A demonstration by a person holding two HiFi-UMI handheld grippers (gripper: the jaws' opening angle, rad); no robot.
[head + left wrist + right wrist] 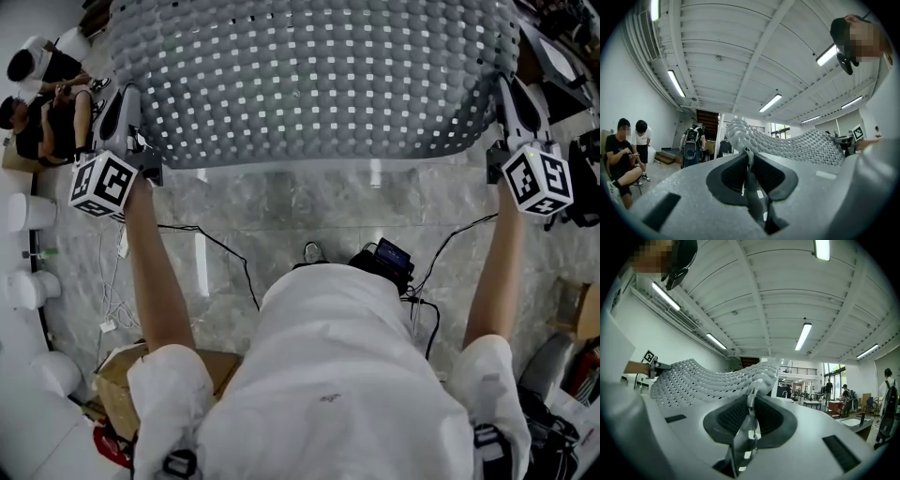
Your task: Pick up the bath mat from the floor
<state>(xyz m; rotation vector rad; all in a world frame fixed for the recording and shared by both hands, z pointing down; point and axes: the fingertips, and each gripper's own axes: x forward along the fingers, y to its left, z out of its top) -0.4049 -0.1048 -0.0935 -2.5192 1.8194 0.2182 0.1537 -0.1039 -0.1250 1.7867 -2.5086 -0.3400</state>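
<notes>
White-sleeved arms (159, 291) hold 2 grippers: left gripper (748, 153) and right gripper (751, 395) each pinch a corner of the grey perforated rubber bath mat (309, 84), spread above marbled floor (281, 202).

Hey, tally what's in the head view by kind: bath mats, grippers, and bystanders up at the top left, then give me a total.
Bath mat: 1
Grippers: 2, the left gripper and the right gripper, each shut on a corner of the mat
Bystanders: 2
Total: 5
</notes>
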